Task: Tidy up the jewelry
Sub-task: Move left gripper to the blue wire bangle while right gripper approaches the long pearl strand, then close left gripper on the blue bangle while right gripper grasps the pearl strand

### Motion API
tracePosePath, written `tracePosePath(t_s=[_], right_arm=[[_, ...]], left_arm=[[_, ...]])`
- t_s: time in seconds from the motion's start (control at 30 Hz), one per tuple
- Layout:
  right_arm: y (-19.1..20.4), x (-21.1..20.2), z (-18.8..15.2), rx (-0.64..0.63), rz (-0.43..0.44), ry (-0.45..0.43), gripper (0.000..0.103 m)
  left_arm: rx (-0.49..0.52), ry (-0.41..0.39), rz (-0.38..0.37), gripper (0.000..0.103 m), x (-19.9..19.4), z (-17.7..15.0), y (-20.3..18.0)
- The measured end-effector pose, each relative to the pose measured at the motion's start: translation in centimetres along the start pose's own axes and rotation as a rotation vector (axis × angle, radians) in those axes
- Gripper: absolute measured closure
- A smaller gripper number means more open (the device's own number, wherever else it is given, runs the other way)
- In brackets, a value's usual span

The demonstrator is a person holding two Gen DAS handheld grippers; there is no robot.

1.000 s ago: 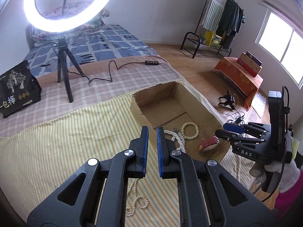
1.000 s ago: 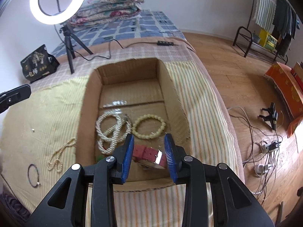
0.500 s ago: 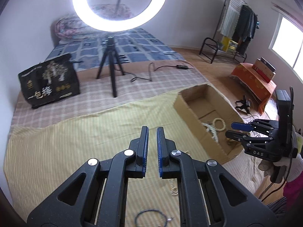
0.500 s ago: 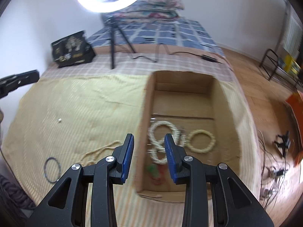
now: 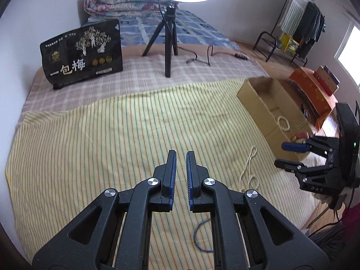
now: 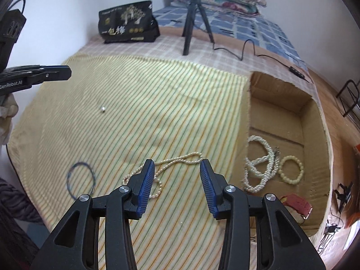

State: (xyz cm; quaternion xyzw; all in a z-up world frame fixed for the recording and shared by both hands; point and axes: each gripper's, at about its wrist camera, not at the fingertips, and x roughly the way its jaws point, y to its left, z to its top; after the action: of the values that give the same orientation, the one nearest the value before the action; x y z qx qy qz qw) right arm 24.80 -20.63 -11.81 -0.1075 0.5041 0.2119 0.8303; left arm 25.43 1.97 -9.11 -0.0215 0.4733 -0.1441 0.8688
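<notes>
My right gripper (image 6: 177, 164) hovers over the striped yellow cloth (image 6: 157, 103), its jaws opening and holding nothing. A thin pearl necklace (image 6: 180, 158) lies on the cloth just beyond its fingertips. Left of it are a thin blue bangle (image 6: 68, 181) and, farther off, a small silver bead (image 6: 103, 108). The cardboard box (image 6: 315, 103) on the right holds pearl ropes (image 6: 261, 168), a cream bead bracelet (image 6: 291, 168) and a red strap (image 6: 299, 204). My left gripper (image 5: 181, 155) is shut and empty above bare cloth, with the bangle (image 5: 196, 236) beneath its frame and the necklace (image 5: 248, 168) to its right.
A ring-light tripod (image 5: 168, 45) and its cable stand on the checked sheet behind the cloth, with a black printed bag (image 5: 83, 54) to the left. A folded quilt (image 5: 126, 0) lies at the wall. The bed's edge runs past the box; floor, clothes rack and an orange box lie beyond.
Both grippers have swung left, away from the box and over the striped cloth. The right jaws stand wider than before, and the red strap seen between them earlier lies in the box.
</notes>
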Motion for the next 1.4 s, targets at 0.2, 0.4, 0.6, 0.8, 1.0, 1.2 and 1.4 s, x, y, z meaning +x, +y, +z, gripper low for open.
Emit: tracePosePath(t_s=[0.2,0.4,0.6,0.8,1.0,1.2,1.4], right_arm=[[1.1,1.8,-1.1,0.002,0.042,0.073,0.063],[0.7,3.9,-2.3,0.094,0.051,0.147,0.063],[-0.5,5.0,-1.9,0.225,0.084,0.147,0.063],[-0.1,6.0,-1.2,0.218,0.063,0.169,0.063],[0.2,6.6,-0.6,0.201,0.060,0.167,0.063],[-0.8,6.9,-0.5,0.311,0.156,0.165,0.060],[0.5,7.8,0.1,0.272,0.099,0.159,0.060]], left_arm=[[0.066,0.081,-0.020,0.096,0.6,-3.4,-1.8],[0.064,0.152,-0.037,0.096,1.9,-7.3,-3.1],[0.097,0.209,-0.024,0.096,3.7,-9.5,-3.6],[0.134,0.249,-0.005,0.096,5.1,-10.4,-3.9],[0.149,0.277,-0.011,0.096,5.9,-10.7,-4.0],[0.149,0.284,-0.021,0.096,6.0,-10.7,-4.1],[0.150,0.295,-0.018,0.081,6.5,-10.8,-4.0]])
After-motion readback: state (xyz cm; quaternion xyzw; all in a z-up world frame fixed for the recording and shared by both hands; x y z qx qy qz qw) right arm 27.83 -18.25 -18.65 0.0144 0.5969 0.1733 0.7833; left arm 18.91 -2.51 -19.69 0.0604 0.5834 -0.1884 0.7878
